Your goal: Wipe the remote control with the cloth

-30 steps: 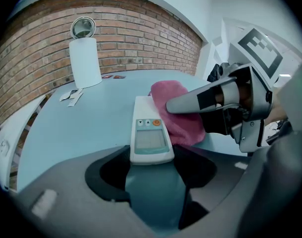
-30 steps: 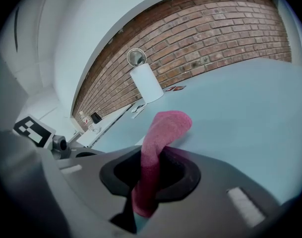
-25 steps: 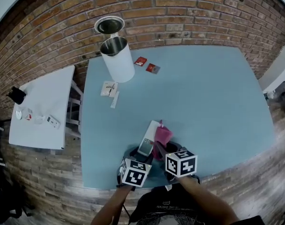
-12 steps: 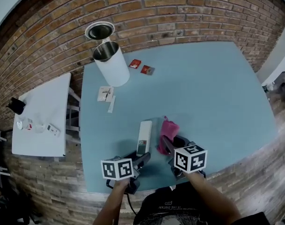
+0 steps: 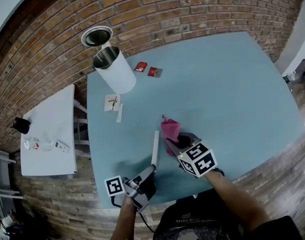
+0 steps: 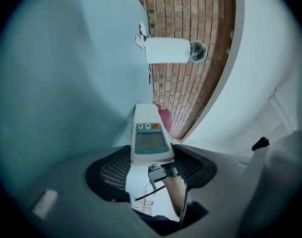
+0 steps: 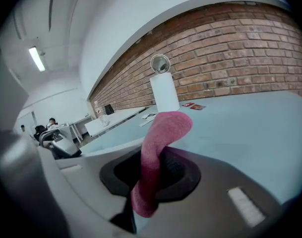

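The left gripper (image 5: 150,170) is clamped on the near end of the remote (image 5: 155,148). It holds the remote out over the near part of the table (image 5: 227,94), edge-on from above, with its long axis running straight away from the jaws toward the far side. The right gripper (image 5: 173,143) is pinched shut on the pink cloth (image 5: 170,128), which sits just right of the remote's far half, apparently not touching it. The wipe likely needs a short move left, then strokes along the remote's length.
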### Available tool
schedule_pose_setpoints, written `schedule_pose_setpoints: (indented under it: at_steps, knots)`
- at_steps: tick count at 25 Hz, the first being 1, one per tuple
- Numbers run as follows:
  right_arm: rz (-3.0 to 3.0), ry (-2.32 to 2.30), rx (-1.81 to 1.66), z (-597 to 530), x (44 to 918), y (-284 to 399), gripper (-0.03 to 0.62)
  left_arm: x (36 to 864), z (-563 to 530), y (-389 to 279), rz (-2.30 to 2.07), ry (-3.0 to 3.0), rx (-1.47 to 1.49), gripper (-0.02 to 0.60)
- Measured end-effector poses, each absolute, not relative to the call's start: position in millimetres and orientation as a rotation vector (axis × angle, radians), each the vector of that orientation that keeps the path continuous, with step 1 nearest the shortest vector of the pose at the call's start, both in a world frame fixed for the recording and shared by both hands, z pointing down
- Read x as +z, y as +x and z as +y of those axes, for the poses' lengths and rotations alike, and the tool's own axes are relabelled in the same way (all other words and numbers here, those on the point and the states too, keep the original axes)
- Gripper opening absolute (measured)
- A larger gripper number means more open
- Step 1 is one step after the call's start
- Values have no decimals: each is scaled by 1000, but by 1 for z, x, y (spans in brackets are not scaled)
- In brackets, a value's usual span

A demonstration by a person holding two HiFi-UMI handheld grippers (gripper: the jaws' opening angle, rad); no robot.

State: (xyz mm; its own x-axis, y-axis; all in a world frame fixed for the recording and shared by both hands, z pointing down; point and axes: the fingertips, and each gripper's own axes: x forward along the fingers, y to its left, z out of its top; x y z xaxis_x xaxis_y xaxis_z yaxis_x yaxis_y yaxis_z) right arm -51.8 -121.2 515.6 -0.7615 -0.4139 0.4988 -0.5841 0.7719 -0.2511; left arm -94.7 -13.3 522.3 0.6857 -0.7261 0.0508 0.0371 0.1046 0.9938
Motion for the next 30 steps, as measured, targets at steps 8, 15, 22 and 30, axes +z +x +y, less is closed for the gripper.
schedule_pose_setpoints:
  at_steps: [8,15,22,30]
  knots:
    - [-2576,659,282,-142,513,-89,71,523,-9,-119,-529,1225,-851,265]
    - [-2550,565,144,-139,532,-112,66,522,-10,-124,-461,1164,-906,265]
    - [-2567,553,171,-131,530,-110,66,523,-11,-123,-456,1157,-917,265]
    - [-2593,492,184,-106,527,-110,66,524,-13,-126,-489,1163,-916,265]
